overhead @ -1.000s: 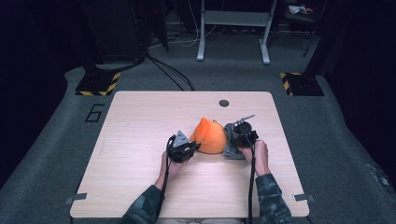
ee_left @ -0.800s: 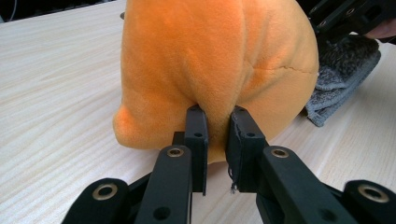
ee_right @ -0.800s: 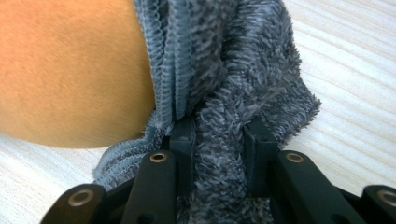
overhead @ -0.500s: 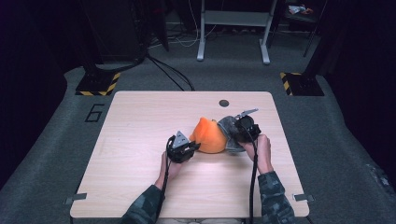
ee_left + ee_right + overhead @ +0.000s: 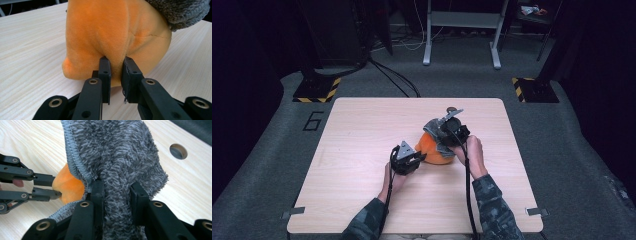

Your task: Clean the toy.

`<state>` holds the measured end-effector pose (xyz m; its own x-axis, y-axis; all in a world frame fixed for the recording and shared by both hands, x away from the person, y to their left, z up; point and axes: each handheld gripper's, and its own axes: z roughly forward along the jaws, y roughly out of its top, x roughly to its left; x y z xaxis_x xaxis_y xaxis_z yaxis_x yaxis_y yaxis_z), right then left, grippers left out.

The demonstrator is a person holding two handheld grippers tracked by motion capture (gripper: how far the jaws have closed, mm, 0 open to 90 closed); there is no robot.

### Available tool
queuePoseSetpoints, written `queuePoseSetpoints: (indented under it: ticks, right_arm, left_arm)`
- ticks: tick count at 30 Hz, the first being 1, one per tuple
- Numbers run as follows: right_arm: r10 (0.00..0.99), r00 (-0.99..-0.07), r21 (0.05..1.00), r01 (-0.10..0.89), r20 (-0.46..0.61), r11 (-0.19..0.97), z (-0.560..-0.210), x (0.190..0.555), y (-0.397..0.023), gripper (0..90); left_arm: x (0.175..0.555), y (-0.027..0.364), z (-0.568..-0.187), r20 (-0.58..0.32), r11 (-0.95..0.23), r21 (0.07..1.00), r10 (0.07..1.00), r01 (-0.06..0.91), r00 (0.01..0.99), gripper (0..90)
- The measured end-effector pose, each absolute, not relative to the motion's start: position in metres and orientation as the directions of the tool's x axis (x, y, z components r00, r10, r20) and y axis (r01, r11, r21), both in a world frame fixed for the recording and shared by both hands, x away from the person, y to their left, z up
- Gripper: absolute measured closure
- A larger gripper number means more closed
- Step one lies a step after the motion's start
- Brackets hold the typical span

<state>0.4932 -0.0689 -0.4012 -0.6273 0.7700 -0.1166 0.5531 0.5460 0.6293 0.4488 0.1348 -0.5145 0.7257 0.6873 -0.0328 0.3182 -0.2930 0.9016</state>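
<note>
The left gripper [image 5: 115,65] pinches a soft orange plush cushion [image 5: 112,32]; the right gripper [image 5: 116,188] clamps its fuzzy grey fabric cover [image 5: 117,152] above the tabletop [image 5: 362,130].

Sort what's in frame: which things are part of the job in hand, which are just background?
In the job:
- orange plush, pinched by the left gripper
- grey fuzzy cloth, clamped in the right gripper, draped over the plush
- table they rest on

Just about:
- white metal stand on the floor behind
- yellow-black striped base
- cables on the floor
</note>
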Motion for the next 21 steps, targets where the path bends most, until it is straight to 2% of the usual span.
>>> queuePoseSetpoints:
  ticks: [12, 21]
  right_arm:
    - [0.831, -0.552, 0.595, 0.644, -0.073, 0.480, -0.425, 0.491, -0.114, 69.4]
    - [0.866, -0.499, 0.541, 0.721, -0.028, 0.433, -0.460, 0.495, -0.133, 69.5]
  left_arm:
    - [0.449, 0.135, -0.515, -0.041, -0.281, 0.905, 0.691, 0.320, 0.722, 78.9]
    - [0.450, 0.135, -0.515, -0.040, -0.285, 0.904, 0.688, 0.320, 0.725, 78.9]
